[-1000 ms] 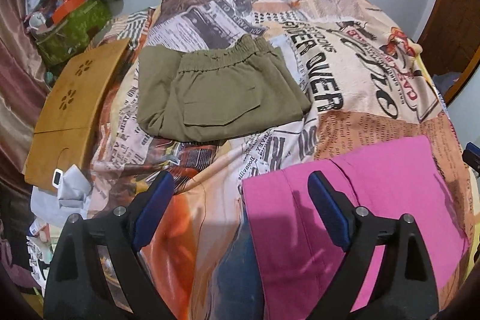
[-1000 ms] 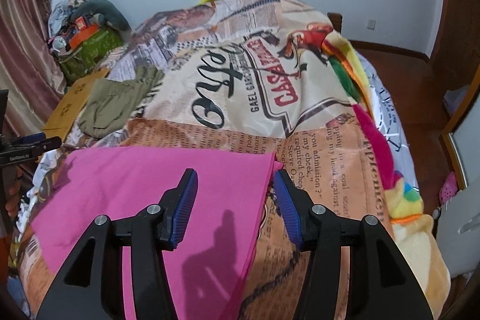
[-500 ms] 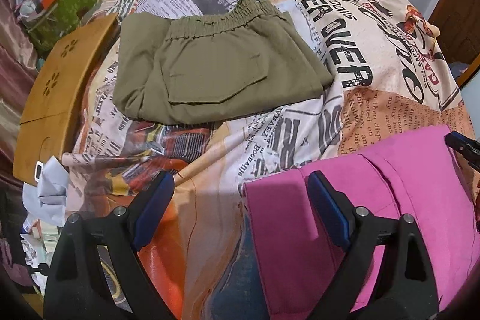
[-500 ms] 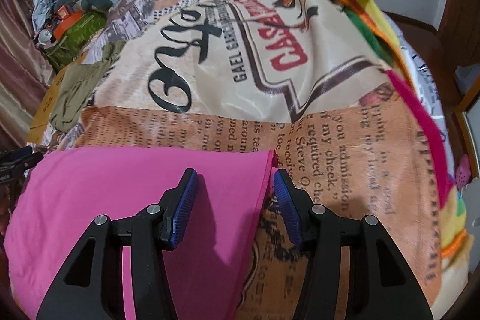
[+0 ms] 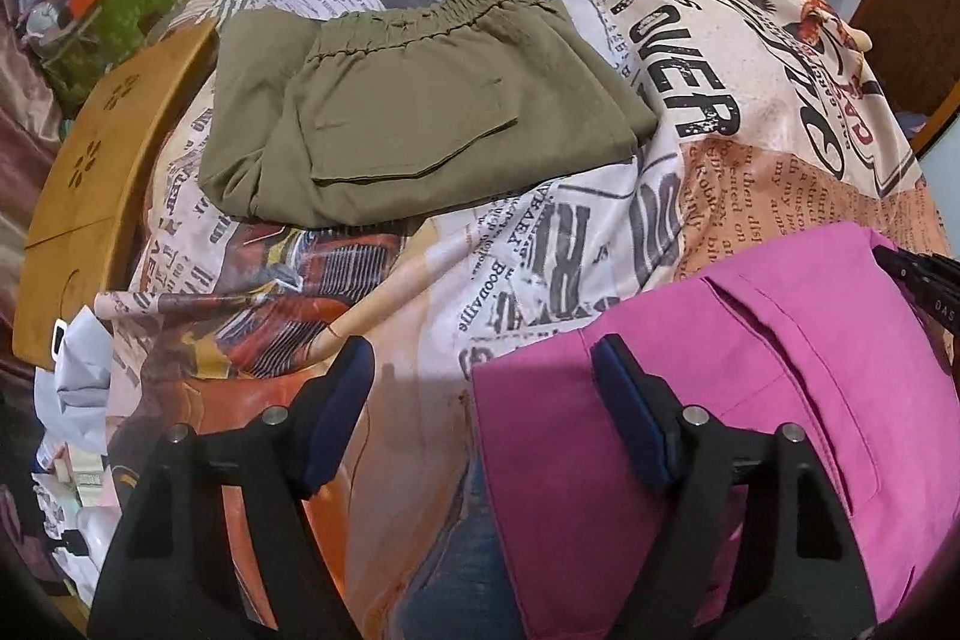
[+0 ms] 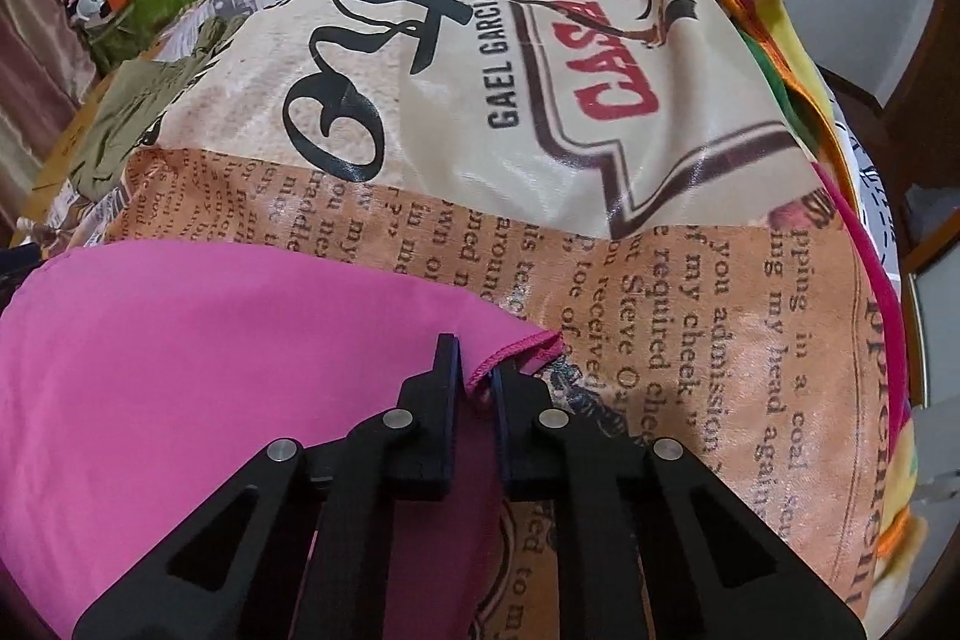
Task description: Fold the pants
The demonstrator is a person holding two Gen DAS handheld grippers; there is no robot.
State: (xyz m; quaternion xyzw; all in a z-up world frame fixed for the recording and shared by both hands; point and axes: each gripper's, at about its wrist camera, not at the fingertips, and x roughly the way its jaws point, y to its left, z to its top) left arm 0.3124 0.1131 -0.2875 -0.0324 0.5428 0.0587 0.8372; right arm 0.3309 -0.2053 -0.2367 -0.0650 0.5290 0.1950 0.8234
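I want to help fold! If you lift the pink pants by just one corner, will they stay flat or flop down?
Probably flop. The pink pants lie thin and limp on the bedspread, and the hem already puckers where the right gripper pinches it. They look light, so they may also slide on that shiny cover.

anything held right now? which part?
Right tool is shut on the pink pants, pinching the hemmed corner. Left tool is open astride their other edge, jaws just closing, gripping nothing.

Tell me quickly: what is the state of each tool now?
Left tool: open, closing, straddling the pink pants edge.
Right tool: just closed on the pants' corner.
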